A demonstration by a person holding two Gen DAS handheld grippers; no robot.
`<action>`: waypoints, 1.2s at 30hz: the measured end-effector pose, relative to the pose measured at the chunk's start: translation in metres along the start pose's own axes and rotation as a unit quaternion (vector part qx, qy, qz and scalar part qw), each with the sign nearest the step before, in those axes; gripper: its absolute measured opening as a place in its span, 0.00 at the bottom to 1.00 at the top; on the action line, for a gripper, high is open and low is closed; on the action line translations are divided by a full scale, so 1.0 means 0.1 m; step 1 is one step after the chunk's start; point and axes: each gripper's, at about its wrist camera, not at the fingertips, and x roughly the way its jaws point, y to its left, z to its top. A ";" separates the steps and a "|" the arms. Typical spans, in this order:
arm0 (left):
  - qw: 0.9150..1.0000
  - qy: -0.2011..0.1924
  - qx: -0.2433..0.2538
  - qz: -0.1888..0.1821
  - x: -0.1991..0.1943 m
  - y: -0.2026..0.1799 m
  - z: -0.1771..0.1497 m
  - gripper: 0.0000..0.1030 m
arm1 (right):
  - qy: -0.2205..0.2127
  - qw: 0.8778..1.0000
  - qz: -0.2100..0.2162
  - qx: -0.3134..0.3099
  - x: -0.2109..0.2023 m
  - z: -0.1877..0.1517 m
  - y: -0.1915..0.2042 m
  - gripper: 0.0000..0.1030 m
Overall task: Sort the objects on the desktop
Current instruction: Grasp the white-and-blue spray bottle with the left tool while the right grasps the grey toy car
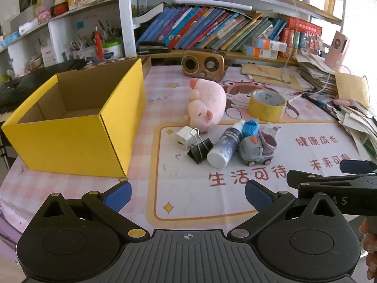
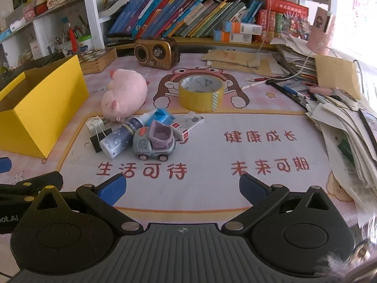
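Note:
An open yellow cardboard box (image 1: 77,139) (image 2: 44,108) stands at the left of the desk. To its right lie a pink plush pig (image 1: 207,105) (image 2: 124,94), a white charger cube (image 1: 184,138), a black binder clip (image 1: 200,149) (image 2: 100,138), a spray bottle (image 1: 226,145) (image 2: 122,136), a grey toy truck (image 1: 258,147) (image 2: 154,142), a blue item (image 1: 251,127), a small white card box (image 2: 188,125) and a yellow tape roll (image 1: 267,105) (image 2: 201,92). My left gripper (image 1: 188,194) and right gripper (image 2: 182,188) hover open near the front edge, holding nothing.
A brown retro radio (image 1: 203,64) (image 2: 156,52) sits at the back before a shelf of books (image 1: 212,30). Stacked papers and pens (image 2: 341,118) crowd the right side. A pink printed mat (image 2: 235,155) covers the desk. The right gripper's arm (image 1: 334,186) shows at the left view's right edge.

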 end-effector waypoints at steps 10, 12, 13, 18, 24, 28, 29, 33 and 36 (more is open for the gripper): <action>1.000 0.010 -0.008 0.025 0.14 -0.10 0.12 1.00 | 0.021 0.999 0.031 -0.013 0.35 0.19 -0.11 0.98; 0.999 0.013 -0.011 0.031 0.18 -0.11 0.14 1.00 | 0.023 0.999 0.039 -0.019 0.42 0.22 -0.11 0.96; 0.999 0.014 -0.012 0.033 0.19 -0.11 0.15 1.00 | 0.024 0.998 0.044 -0.022 0.45 0.24 -0.11 0.95; 0.999 0.020 -0.015 0.044 0.25 -0.14 0.19 1.00 | 0.034 0.997 0.064 -0.037 0.63 0.31 -0.09 0.94; 0.998 0.025 -0.014 0.059 0.28 -0.16 0.20 1.00 | 0.045 0.994 0.083 -0.056 0.84 0.37 -0.05 0.89; 0.997 0.032 -0.022 0.072 0.31 -0.13 0.20 1.00 | 0.055 0.991 0.095 -0.071 0.94 0.37 0.01 0.86; 0.996 0.033 -0.025 0.075 0.32 -0.12 0.20 1.00 | 0.057 0.991 0.097 -0.074 0.96 0.37 0.02 0.86; 0.996 0.036 -0.027 0.079 0.34 -0.12 0.22 1.00 | 0.058 0.990 0.102 -0.081 1.03 0.40 0.05 0.84; 0.996 0.036 -0.024 0.080 0.36 -0.14 0.24 1.00 | 0.058 0.989 0.108 -0.084 1.07 0.42 0.07 0.79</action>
